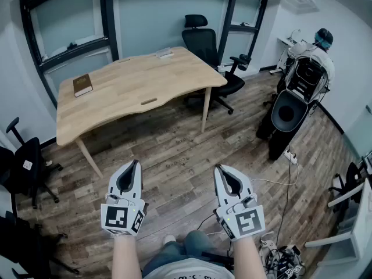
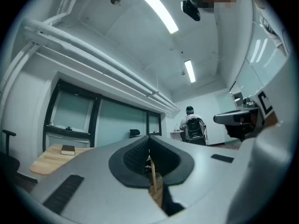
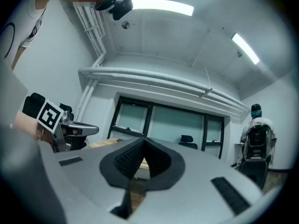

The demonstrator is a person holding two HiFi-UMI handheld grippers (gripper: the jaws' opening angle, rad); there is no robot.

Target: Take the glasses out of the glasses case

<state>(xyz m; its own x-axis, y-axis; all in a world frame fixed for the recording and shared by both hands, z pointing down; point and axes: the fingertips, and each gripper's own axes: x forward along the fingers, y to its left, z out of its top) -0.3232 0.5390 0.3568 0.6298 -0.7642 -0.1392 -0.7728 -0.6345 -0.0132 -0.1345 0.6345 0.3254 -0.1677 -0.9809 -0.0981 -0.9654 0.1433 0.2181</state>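
Observation:
A flat brown case [image 1: 82, 84] lies on the left end of the wooden table [image 1: 139, 92], which stands well ahead of me. It also shows small in the left gripper view, the brown case [image 2: 67, 150]. No glasses are visible. Both grippers hover over the wooden floor, far short of the table, side by side and pointing forward. My left gripper [image 1: 135, 164] has its jaws together with nothing between them, as the left gripper [image 2: 149, 147] shows in its own view. My right gripper [image 1: 220, 168] is likewise shut and empty, the right gripper [image 3: 141, 149] confirming it.
A small white object [image 1: 164, 53] lies at the table's far edge. A black office chair [image 1: 204, 39] stands behind the table and another black chair [image 1: 23, 167] at the left. A bulky black and white machine [image 1: 293, 97] stands at the right, with cables [image 1: 285, 185] on the floor.

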